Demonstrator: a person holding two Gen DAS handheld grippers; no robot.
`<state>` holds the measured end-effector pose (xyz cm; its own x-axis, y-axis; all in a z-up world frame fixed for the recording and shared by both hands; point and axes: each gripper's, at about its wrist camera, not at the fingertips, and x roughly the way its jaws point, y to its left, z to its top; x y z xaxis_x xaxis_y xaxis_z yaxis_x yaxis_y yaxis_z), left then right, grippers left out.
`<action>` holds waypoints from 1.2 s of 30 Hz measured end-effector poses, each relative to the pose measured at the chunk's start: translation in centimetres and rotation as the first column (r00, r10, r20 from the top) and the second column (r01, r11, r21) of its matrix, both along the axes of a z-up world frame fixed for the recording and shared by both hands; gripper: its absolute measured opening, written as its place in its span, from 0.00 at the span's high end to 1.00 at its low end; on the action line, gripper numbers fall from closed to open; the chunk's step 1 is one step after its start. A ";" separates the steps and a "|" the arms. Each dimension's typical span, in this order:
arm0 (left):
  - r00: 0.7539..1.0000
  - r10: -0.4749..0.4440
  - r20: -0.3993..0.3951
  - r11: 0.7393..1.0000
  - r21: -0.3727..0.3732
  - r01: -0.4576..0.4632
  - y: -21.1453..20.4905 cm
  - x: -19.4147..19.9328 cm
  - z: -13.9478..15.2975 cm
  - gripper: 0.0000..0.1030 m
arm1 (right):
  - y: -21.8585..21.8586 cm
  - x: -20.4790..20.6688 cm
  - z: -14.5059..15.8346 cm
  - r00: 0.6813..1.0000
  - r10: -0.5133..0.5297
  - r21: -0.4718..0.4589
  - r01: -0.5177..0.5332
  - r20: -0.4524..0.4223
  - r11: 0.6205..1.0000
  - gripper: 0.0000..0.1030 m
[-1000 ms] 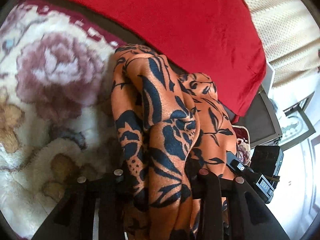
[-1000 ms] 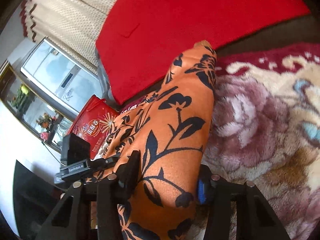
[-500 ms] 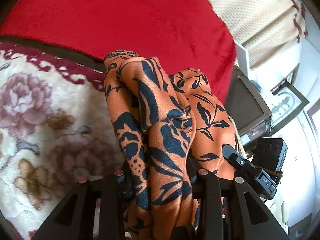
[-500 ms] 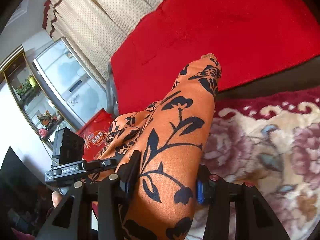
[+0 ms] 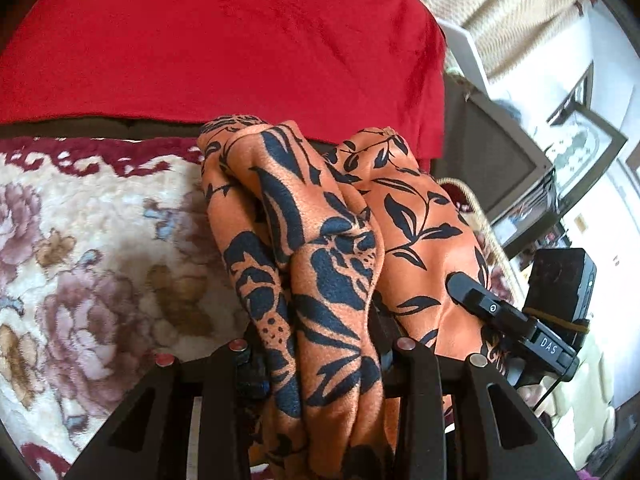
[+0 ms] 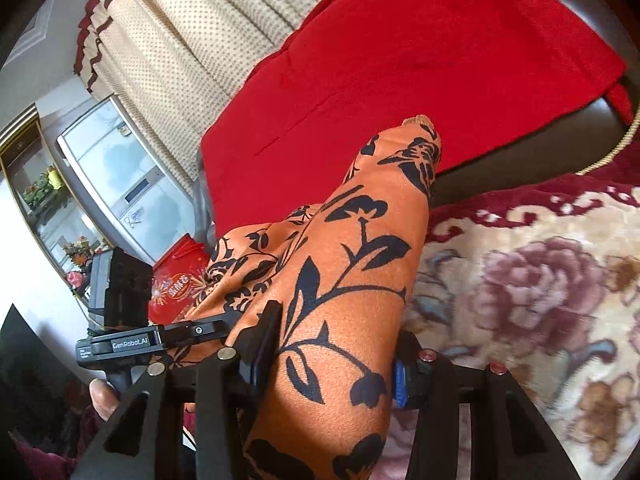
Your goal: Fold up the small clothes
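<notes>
An orange garment with a black leaf print (image 5: 332, 240) hangs bunched between both grippers, lifted above a floral plush blanket (image 5: 100, 248). My left gripper (image 5: 320, 356) is shut on a thick gathered fold of it; the cloth fills the gap and hides the pads. In the right wrist view the same orange garment (image 6: 352, 280) runs up and away from my right gripper (image 6: 332, 356), which is shut on another fold. Each view shows the other gripper biting the cloth: the right gripper (image 5: 472, 292) at the right, the left gripper (image 6: 208, 328) at the left.
A red cloth (image 5: 224, 40) covers the dark sofa back behind the blanket. Beige curtains (image 6: 180, 40), a glass cabinet (image 6: 116, 184) and a red gift box (image 6: 176, 284) stand to the side. A person's thumb (image 6: 102, 396) shows at the lower left.
Both grippers have lifted and carried the garment sideways across the blanket; the left view rolled, bringing the red cloth across the top. Both grips look unchanged.
</notes>
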<state>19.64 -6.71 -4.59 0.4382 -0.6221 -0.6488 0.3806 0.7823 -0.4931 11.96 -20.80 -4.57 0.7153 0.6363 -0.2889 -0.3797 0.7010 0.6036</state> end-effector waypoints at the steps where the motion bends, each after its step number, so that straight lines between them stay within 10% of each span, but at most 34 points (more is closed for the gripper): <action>1: 1.000 -0.007 0.003 1.000 0.013 0.007 -0.5 -0.1 -0.1 0.65 | -0.4 -0.1 -0.2 1.000 -0.004 -0.001 0.004 -0.003 1.000 0.53; 36: 0.999 0.032 0.002 0.957 0.288 -0.031 -4.6 -0.5 -2.7 0.60 | -2.9 3.1 -6.5 0.973 -0.036 -0.012 0.034 -0.228 0.999 0.51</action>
